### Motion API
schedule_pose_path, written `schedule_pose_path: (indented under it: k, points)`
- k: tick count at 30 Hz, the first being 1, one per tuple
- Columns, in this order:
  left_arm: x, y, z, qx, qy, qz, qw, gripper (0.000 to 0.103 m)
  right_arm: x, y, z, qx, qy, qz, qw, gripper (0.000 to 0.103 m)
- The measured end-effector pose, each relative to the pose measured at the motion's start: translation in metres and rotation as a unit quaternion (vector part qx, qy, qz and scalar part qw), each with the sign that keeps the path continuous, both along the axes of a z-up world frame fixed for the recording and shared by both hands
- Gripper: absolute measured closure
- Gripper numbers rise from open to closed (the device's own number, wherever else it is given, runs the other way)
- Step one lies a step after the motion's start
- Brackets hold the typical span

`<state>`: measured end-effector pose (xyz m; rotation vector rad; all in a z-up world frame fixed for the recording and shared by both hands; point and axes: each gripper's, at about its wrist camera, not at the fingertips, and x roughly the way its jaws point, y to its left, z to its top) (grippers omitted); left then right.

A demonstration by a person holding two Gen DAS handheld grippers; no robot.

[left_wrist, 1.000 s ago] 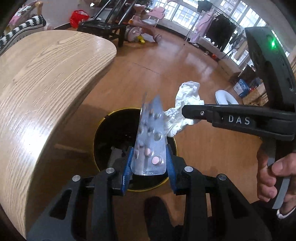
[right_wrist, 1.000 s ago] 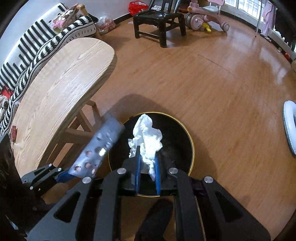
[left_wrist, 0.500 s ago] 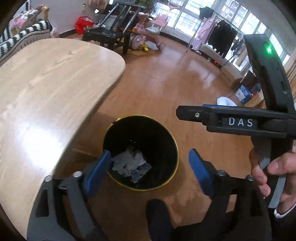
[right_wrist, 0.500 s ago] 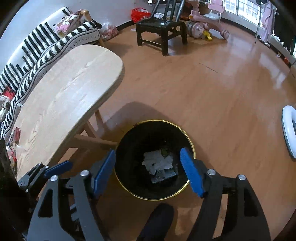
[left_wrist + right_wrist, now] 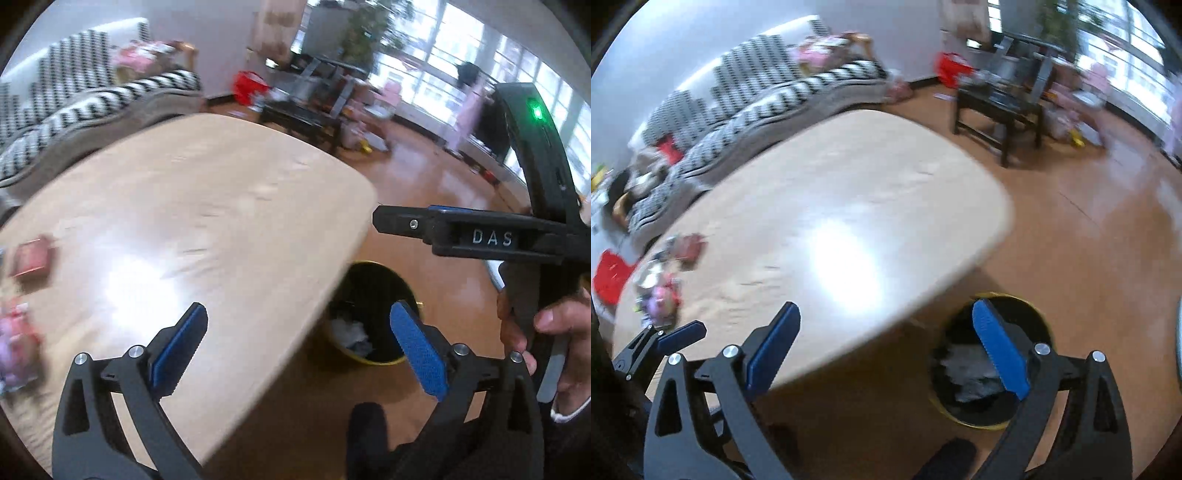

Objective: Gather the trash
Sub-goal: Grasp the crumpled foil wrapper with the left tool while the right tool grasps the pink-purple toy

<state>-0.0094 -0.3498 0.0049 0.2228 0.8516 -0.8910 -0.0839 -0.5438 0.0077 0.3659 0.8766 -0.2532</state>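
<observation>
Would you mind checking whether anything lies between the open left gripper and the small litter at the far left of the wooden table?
Nothing visible does: bare tabletop separates the left gripper from the blurred red and pink litter.

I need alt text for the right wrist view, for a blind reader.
The right gripper, jaws wide open and empty, points at a wooden table. A black trash bin with white waste stands on the floor at right; blurred small items lie at the table's left.
</observation>
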Motion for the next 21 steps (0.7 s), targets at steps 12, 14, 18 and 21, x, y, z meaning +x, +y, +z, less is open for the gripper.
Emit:
schedule_pose_path:
  k: [12, 14, 18, 21]
  points:
    - [0.033, 0.215, 0.015, 0.032, -0.060, 0.180, 0.9813, 0.007, 0.095, 0.191, 0.023, 0.025, -0.052, 0.184, 0.981, 0.012]
    - [0.038, 0.246, 0.010, 0.039, -0.055, 0.202, 0.9769, 0.007, 0.104, 0.222, 0.020, 0.017, -0.052, 0.209, 0.976, 0.012]
    - [0.052, 0.288, -0.001, 0.049, -0.040, 0.235, 0.9699, 0.007, 0.124, 0.266, 0.009, 0.013, -0.044, 0.245, 0.968, 0.012]
    - [0.067, 0.304, -0.014, 0.052, -0.018, 0.243, 0.9684, 0.007, 0.134, 0.282, -0.002, 0.018, -0.037, 0.261, 0.964, 0.012]
